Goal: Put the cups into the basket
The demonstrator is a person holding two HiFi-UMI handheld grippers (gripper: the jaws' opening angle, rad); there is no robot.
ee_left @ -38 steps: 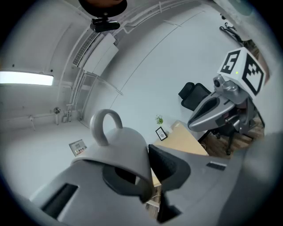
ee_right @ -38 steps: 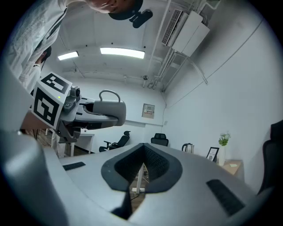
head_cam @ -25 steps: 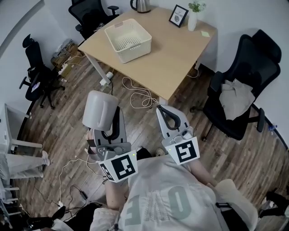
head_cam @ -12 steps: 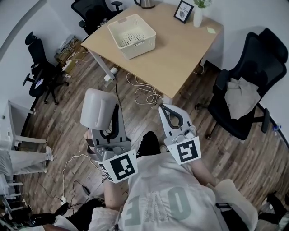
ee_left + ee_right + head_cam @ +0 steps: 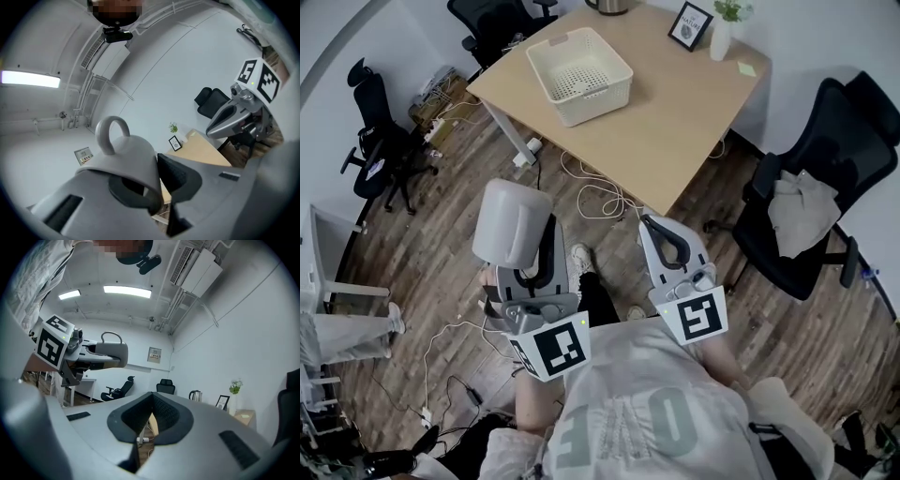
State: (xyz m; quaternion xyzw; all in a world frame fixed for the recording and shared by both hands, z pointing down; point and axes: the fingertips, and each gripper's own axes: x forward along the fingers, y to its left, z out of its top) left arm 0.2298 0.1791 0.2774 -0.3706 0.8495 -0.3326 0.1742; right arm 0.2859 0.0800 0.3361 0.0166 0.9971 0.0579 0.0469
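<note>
Left gripper [image 5: 532,255] clamped on the wall of a grey cup [image 5: 512,223], right gripper [image 5: 660,233] pinched closed and empty, cream basket [image 5: 592,105] on wooden table [image 5: 680,103] ahead

From here I count one grey mug [image 5: 511,223], one cream slotted basket [image 5: 602,98] and one wooden table [image 5: 675,122]. Smaller items: one kettle [image 5: 607,5], one framed picture [image 5: 692,25], one white vase [image 5: 721,39] with one plant, and one sticky note [image 5: 748,68]. Black office chairs [image 5: 839,141]: three. Two grippers: the left gripper [image 5: 534,246] and the right gripper [image 5: 654,225].
</note>
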